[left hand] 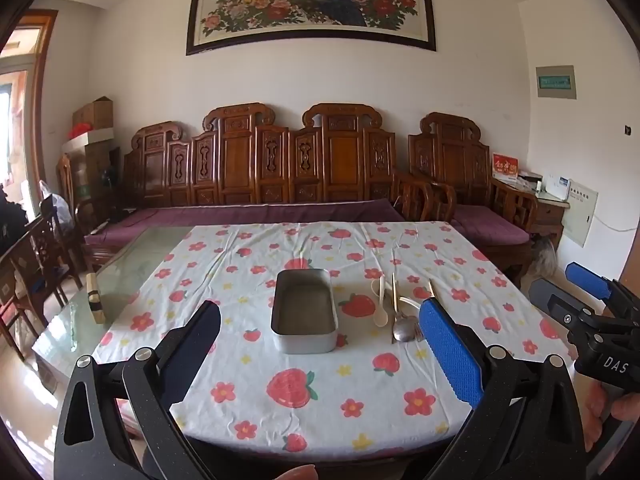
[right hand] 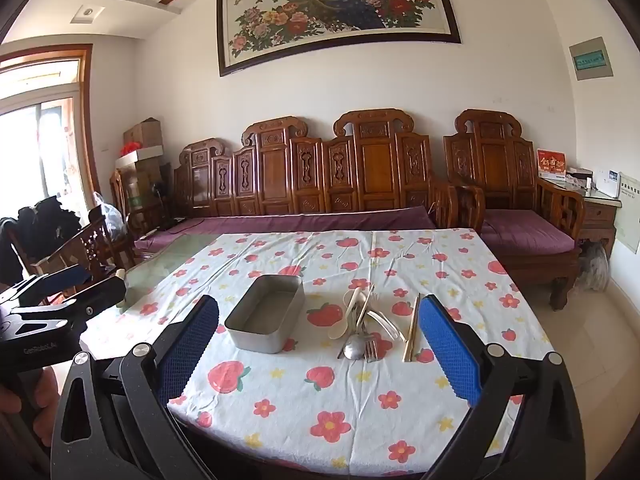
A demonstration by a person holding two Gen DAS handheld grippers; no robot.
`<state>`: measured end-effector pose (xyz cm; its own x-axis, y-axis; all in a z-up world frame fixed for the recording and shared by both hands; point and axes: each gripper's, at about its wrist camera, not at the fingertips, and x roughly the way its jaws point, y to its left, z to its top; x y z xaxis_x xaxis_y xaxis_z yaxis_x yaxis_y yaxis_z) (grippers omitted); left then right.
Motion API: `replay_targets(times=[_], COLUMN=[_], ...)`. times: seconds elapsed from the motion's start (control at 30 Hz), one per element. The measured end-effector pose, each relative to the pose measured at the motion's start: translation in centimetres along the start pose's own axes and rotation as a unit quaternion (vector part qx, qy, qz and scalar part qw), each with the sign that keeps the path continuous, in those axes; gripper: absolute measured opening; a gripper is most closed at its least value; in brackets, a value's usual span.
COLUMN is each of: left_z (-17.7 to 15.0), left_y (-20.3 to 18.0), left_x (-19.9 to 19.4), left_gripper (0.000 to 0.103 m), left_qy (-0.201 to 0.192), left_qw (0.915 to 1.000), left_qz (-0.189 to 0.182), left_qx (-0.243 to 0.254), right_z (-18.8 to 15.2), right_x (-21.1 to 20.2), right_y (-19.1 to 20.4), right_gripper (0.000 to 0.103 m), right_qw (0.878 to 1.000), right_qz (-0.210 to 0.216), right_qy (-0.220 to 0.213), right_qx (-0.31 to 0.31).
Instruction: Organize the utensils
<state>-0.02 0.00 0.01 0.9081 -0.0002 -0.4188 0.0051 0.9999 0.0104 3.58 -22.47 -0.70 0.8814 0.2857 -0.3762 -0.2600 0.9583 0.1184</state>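
1. Both pairs of fingers are spread wide and hold nothing: the left gripper (left hand: pixel 320 344) and the right gripper (right hand: pixel 318 338) hover side by side over the near edge of the table, each with blue textured pads (right hand: pixel 448 350).
2. On the strawberry-and-flower tablecloth (left hand: pixel 320 396) sits a metal tin (left hand: pixel 304 316), open-topped and bare inside.
3. Just to its right lies a loose pile of utensils: a white spoon (right hand: pixel 346 316), a metal spoon (right hand: pixel 354 346), a fork (right hand: pixel 371 350) and chopsticks (right hand: pixel 412 330), overlapping or close together, apart from the tin.
4. Left of the cloth, the bare glass tabletop (left hand: pixel 120 276) shows, with a small brush (left hand: pixel 95 298) lying on it.
5. Behind the table stands a carved wooden bench (right hand: pixel 320 176) with purple cushions, and a framed peacock painting (right hand: pixel 336 12) hangs on the white wall.
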Motion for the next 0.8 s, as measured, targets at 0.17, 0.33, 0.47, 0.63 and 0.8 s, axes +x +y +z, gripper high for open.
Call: replay_targets(times=[0.17, 0.33, 0.47, 0.63, 0.8], left_z=[0.00, 0.02, -0.02, 0.25, 0.20], left_y=[-0.01, -0.01, 0.01, 0.11, -0.03], left_x=[0.04, 0.08, 0.02, 0.15, 0.07], left_gripper=[0.097, 0.097, 0.097, 0.097, 0.097], left_qy=[0.000, -0.001, -0.003, -0.003, -0.004], left_qw=[1.0000, 1.0000, 1.0000, 1.0000, 1.0000], left_qz=[0.001, 0.001, 0.002, 0.001, 0.001], left_qx=[0.000, 0.000, -0.001, -0.001, -0.002], right_z=[0.04, 0.29, 0.20, 0.13, 0.13], right_x=[-0.02, 0.00, -0.09, -0.07, -0.08], right_y=[-0.02, -0.20, -0.04, 0.06, 0.10], right_gripper=[0.100, 0.100, 0.100, 0.100, 0.100], right_qw=[1.000, 1.000, 1.000, 1.000, 1.000], right_qz=[-0.001, 0.000, 0.000, -0.001, -0.001], right_qy=[0.001, 0.000, -0.001, -0.002, -0.002], right_qx=[0.000, 0.001, 0.001, 0.000, 0.000])
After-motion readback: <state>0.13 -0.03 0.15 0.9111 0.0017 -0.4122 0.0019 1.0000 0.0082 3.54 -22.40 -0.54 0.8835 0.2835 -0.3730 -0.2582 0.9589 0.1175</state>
